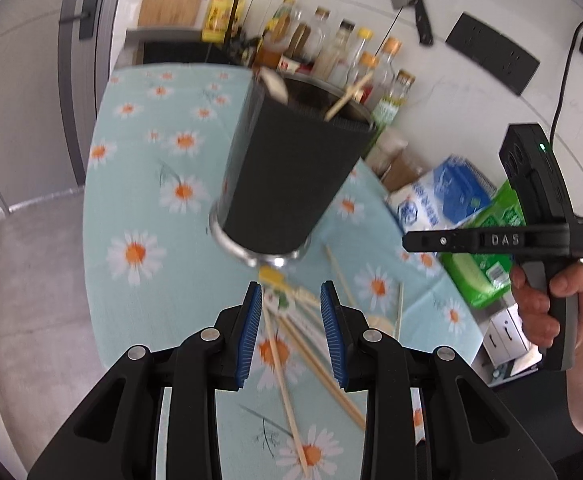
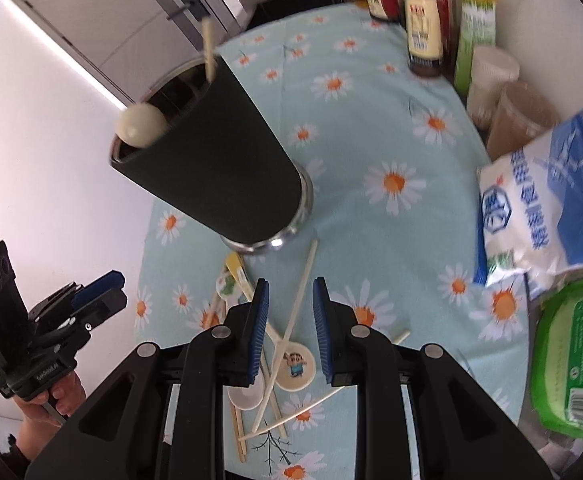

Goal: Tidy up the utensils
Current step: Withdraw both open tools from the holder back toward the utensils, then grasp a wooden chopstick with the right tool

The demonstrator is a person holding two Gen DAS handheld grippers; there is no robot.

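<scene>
Several chopsticks [image 2: 291, 322] lie loose on the daisy tablecloth [image 2: 371, 120], crossing one another, their long axes running roughly from our grippers toward the dark utensil holder [image 2: 219, 168]. Spoons [image 2: 295, 364] lie among them. We see the holder upright just beyond, already containing a spoon and a chopstick. Our left gripper [image 1: 291, 320] and right gripper [image 2: 289, 320] both stand partly open above the pile, gripping nothing.

Tall dark utensil holder [image 2: 227, 168] with a shiny metal base, standing upright on the daisy-print cloth, a cream spoon [image 2: 141, 125] and one chopstick [image 2: 208, 54] poking from its top, loose wooden chopsticks [image 2: 291, 332] and cartoon-printed spoons [image 2: 293, 365] scattered crosswise just before its base
</scene>
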